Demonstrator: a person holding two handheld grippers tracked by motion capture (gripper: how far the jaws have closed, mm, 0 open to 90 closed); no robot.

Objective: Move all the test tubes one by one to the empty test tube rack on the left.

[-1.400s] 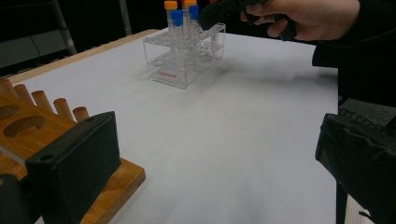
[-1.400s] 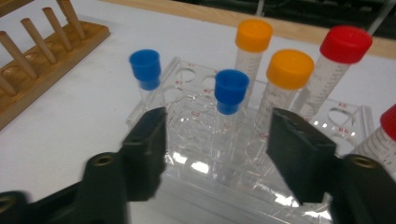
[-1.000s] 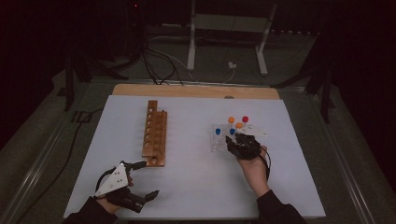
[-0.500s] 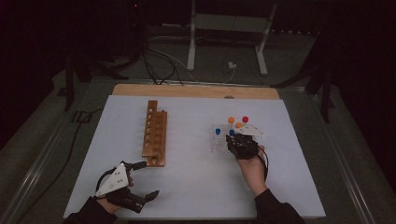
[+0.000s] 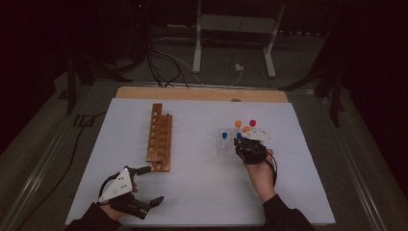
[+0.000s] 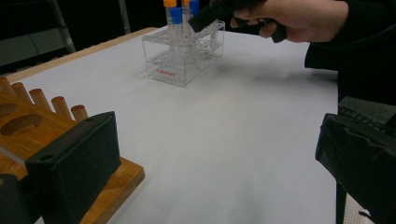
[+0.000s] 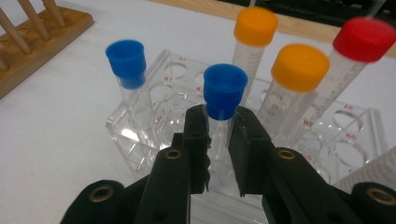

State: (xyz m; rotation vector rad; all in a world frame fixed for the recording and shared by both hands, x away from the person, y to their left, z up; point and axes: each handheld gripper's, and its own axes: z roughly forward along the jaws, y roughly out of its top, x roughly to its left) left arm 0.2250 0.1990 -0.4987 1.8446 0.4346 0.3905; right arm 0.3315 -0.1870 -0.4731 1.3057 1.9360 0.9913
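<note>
A: Nearest us, left gripper (image 5: pixel 146 185) — what's it doing?
B: Parked at the near corner of the wooden rack (image 5: pixel 159 139), jaws spread wide, nothing between them. Looks like it's waiting beside the rack so it can steady it or take a tube when one comes over.
A: Right gripper (image 7: pixel 218 135)?
B: Jaws closed around the blue-capped tube (image 7: pixel 224 95), clamped on the clear body just under the cap — low enough to leave the cap free, high enough to lift straight up, I'd say.
A: Tube out yet?
B: No, it's standing upright in the clear plastic rack (image 7: pixel 135 135), front row. Second blue-capped tube (image 7: pixel 126 63) to its left, two orange-capped tubes (image 7: pixel 299 70) and a red-capped tube (image 7: pixel 366 39) behind.
A: Farthest?
B: Bare white tabletop (image 5: pixel 202 110), wooden edge beyond.
</note>
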